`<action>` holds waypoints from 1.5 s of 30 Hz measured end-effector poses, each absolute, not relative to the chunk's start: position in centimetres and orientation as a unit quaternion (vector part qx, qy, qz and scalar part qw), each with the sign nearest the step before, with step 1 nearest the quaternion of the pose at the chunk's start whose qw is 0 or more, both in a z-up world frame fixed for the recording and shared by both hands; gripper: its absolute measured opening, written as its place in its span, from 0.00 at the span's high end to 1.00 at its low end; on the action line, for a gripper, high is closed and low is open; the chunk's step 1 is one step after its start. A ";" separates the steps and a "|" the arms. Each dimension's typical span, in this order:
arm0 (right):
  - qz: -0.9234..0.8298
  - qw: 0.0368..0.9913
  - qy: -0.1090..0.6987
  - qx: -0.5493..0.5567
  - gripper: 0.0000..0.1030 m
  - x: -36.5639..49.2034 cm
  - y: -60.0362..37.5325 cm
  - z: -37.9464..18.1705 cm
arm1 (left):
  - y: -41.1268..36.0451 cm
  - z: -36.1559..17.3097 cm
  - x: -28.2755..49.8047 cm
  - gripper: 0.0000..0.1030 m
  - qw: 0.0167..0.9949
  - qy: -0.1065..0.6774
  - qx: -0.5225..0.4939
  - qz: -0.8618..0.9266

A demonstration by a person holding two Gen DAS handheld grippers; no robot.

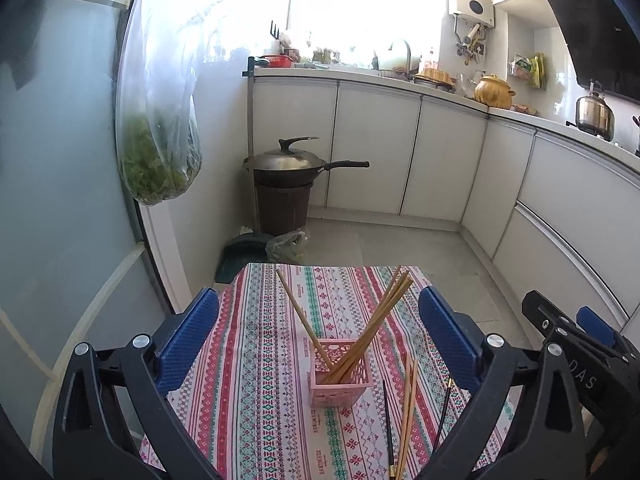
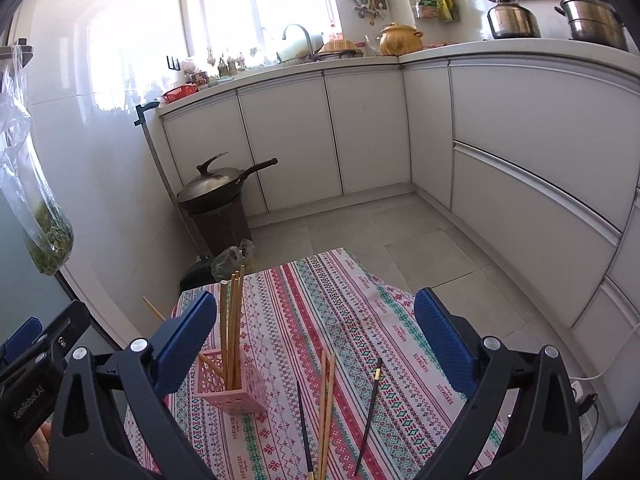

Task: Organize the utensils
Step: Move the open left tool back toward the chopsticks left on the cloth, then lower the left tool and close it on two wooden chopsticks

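A pink lattice basket [image 1: 340, 380] [image 2: 234, 386] stands on the patterned tablecloth [image 1: 260, 360] [image 2: 340, 312] and holds several wooden chopsticks [image 1: 384, 320] [image 2: 232, 320] leaning out of it. A pair of wooden chopsticks [image 1: 408, 408] [image 2: 326, 408] lies on the cloth beside the basket, with two black chopsticks [image 1: 388, 424] [image 2: 370, 404] on either side. My left gripper [image 1: 320, 332] is open and empty above the basket. My right gripper [image 2: 316, 336] is open and empty above the loose chopsticks.
A wok on a brown bin [image 1: 284, 184] [image 2: 218, 208] stands on the floor beyond the table. White cabinets [image 1: 440, 160] [image 2: 520, 160] run along the back and right. A bag of greens [image 1: 160, 160] [image 2: 44, 232] hangs at left.
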State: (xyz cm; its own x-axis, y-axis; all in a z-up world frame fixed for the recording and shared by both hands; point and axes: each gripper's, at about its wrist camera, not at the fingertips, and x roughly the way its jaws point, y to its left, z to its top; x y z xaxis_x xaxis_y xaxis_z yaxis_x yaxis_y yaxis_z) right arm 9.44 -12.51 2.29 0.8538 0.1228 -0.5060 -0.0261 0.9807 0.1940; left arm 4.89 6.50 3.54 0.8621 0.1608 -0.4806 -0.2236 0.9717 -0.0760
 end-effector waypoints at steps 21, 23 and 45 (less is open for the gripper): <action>-0.022 0.923 0.339 0.182 0.07 9.9 -22.7 -0.6 | 0.7 2.1 6.7 0.07 0.957 0.287 -0.033 0.013; -0.039 0.912 0.345 0.218 0.07 10.2 -25.3 -0.8 | -1.3 1.3 7.2 0.07 0.952 0.305 -0.024 -0.016; -0.042 0.808 0.404 0.427 0.07 12.9 -37.3 -5.7 | -7.9 -18.2 28.3 0.70 0.784 0.619 0.028 -0.029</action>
